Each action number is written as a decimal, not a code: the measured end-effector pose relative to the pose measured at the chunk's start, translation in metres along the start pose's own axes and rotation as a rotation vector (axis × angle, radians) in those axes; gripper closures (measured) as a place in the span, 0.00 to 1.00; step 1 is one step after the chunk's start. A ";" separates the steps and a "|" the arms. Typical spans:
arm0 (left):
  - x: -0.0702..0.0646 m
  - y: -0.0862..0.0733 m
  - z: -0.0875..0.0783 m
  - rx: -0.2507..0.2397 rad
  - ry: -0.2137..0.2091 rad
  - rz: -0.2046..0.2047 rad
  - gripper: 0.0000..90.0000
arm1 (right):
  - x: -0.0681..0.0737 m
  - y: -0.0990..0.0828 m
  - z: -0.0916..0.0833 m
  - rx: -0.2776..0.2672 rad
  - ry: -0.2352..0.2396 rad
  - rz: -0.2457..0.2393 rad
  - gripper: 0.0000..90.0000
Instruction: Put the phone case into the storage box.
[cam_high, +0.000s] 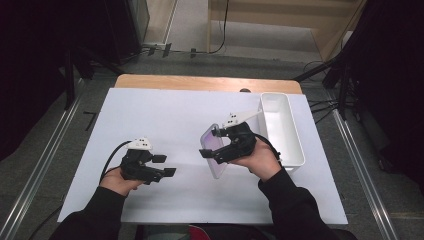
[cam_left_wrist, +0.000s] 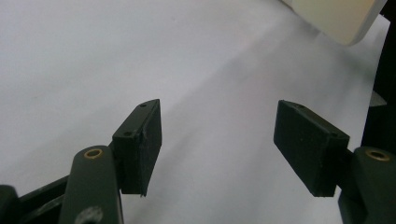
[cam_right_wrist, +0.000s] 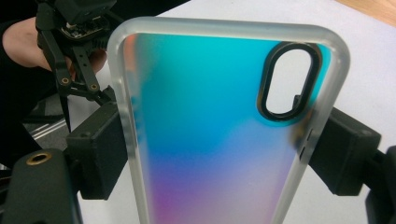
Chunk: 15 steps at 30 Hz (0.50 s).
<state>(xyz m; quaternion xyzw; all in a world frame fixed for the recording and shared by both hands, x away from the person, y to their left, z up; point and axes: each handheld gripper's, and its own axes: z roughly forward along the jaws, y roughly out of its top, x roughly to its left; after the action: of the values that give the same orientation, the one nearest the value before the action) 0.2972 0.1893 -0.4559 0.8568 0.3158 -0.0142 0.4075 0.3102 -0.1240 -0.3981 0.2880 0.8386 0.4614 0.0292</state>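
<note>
Clamped by its frosted, rounded edges between the right gripper's (cam_right_wrist: 215, 158) black pads, a glossy iridescent blue-to-purple phone case (cam_right_wrist: 210, 135) with an oval camera cutout hangs above the white table sheet (cam_high: 165, 115), the rectangular white plastic bin (cam_high: 282, 127) at its three o'clock, while the left gripper (cam_high: 165, 166) gapes empty at eight o'clock.

Your right gripper (cam_high: 216, 144) clamped the phone case (cam_high: 214, 152) by its long edges just right of the sheet's centre, the white tray (cam_high: 281, 127) close at its three o'clock. Your left gripper (cam_high: 165, 166) hovered open-jawed at the case's eight o'clock, apart from it.
</note>
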 end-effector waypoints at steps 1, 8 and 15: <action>0.000 -0.002 0.000 0.005 0.006 -0.002 0.36 | 0.000 0.000 -0.001 0.001 -0.002 0.001 0.16; 0.001 -0.008 -0.003 0.031 0.008 0.004 0.36 | -0.001 0.004 -0.011 -0.018 -0.028 0.007 0.16; 0.003 -0.012 -0.006 0.031 0.004 -0.009 0.32 | -0.002 0.007 -0.020 -0.019 -0.050 0.014 0.16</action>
<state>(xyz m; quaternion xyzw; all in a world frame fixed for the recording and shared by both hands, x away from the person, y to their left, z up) 0.2912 0.2005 -0.4610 0.8615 0.3202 -0.0192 0.3935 0.3087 -0.1373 -0.3817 0.3048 0.8313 0.4621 0.0497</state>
